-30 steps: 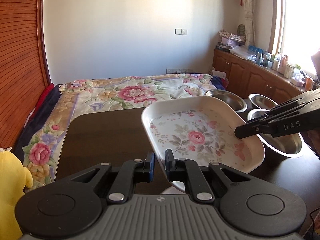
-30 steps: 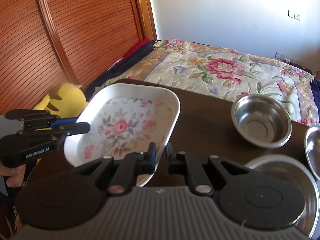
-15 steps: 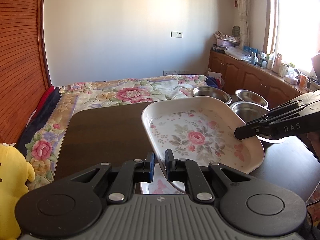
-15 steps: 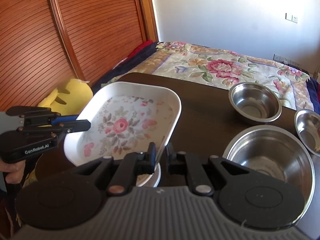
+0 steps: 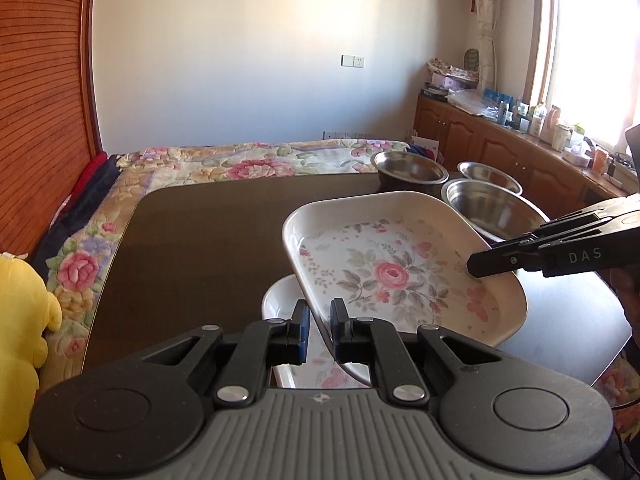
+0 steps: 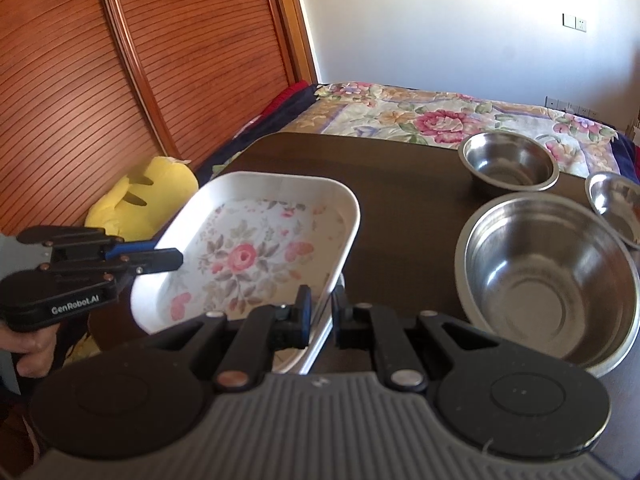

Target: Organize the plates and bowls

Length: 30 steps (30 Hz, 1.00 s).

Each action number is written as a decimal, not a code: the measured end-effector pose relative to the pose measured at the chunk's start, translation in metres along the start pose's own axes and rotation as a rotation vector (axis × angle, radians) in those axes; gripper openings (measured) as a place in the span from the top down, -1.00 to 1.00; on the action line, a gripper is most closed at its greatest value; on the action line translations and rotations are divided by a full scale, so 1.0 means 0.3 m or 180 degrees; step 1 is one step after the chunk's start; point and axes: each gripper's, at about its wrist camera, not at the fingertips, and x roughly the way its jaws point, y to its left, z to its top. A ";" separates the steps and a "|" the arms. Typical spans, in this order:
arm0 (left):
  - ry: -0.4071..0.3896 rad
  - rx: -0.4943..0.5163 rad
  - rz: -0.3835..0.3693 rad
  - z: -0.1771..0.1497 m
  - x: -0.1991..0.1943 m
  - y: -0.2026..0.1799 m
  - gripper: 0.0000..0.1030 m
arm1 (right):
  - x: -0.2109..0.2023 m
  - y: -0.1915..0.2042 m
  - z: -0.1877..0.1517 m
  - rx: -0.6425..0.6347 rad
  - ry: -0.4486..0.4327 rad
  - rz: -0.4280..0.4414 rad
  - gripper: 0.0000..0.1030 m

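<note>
Here the dark tabletop (image 5: 208,248) spreads ahead of both tools, with a flower-patterned bed (image 5: 224,164) beyond its far edge. Above it hangs the floral tray (image 5: 400,276), a white rectangular plate with a pink rose at its centre, carried off the surface between the two tools. The left tool (image 5: 318,330) is clamped on the tray's near rim, its two fingers pinching the edge from either side. The right tool (image 6: 320,314) grips the opposite rim in the same way, so the tray spans from one tool to the other; each tool shows in the other's view, reaching in from the side. Directly below the left tool and under the held tray lies a second floral plate (image 5: 280,300) flat on the tabletop, mostly hidden. To the right of the right tool sits the largest steel bowl (image 6: 548,280), close to it. Further ahead of that tool stands a medium steel bowl (image 6: 510,166), and a small steel bowl (image 6: 618,206) is at the right edge. A yellow plush toy (image 6: 140,196) lies left of the tabletop.
</note>
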 end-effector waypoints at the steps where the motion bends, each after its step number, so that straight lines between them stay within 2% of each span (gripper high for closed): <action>1: 0.0006 -0.0003 0.0015 -0.003 0.003 0.000 0.76 | -0.003 0.001 -0.005 0.0003 -0.0010 0.0002 0.77; 16: 0.0105 -0.0031 0.0136 -0.058 0.047 0.027 0.76 | 0.062 0.004 -0.084 0.0194 -0.0051 0.0072 0.77; 22: 0.0122 -0.0044 0.0157 -0.075 0.064 0.033 0.76 | 0.058 0.025 -0.103 0.0157 -0.0160 0.0006 0.77; 30: 0.0023 -0.0048 0.0205 -0.091 0.070 0.029 0.76 | 0.074 0.001 -0.131 0.0446 -0.0371 0.0096 0.76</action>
